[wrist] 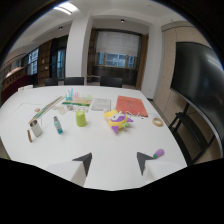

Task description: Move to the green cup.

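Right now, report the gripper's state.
Gripper: open, jaws apart and holding nothing; the green cup stands on the table well beyond them.

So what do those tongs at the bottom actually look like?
The tongs have two dark, pointed fingertips, like small triangles, each mounted on a pale, whitish body below. Under them is the black housing of the tool. No cables, markings or sleeve are visible.
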`<action>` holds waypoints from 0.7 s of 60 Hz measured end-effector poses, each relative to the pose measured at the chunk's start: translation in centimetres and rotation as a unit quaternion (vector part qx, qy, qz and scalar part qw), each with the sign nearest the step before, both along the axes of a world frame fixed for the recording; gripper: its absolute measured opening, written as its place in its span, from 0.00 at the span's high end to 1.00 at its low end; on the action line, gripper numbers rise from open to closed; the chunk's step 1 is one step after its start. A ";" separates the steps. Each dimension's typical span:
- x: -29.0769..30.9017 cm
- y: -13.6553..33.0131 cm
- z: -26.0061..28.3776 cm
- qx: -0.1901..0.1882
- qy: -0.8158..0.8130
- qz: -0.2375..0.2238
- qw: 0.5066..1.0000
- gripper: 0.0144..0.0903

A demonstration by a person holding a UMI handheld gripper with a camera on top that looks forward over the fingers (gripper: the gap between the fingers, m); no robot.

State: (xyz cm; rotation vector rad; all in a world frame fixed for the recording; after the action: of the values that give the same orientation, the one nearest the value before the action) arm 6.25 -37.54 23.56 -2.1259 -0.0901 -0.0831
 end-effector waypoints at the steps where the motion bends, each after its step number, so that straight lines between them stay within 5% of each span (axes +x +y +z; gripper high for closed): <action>1: 0.0 0.0 0.0 0.000 -0.001 -0.001 1.000 0.06; 26: -7.5 -1.6 -2.9 -0.003 -0.023 -0.006 1.000 0.06; 42: -14.0 4.9 -5.2 0.010 0.003 0.014 1.000 0.06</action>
State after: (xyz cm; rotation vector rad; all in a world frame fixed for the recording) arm -7.71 -32.63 18.34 -2.1045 -0.1164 -0.0610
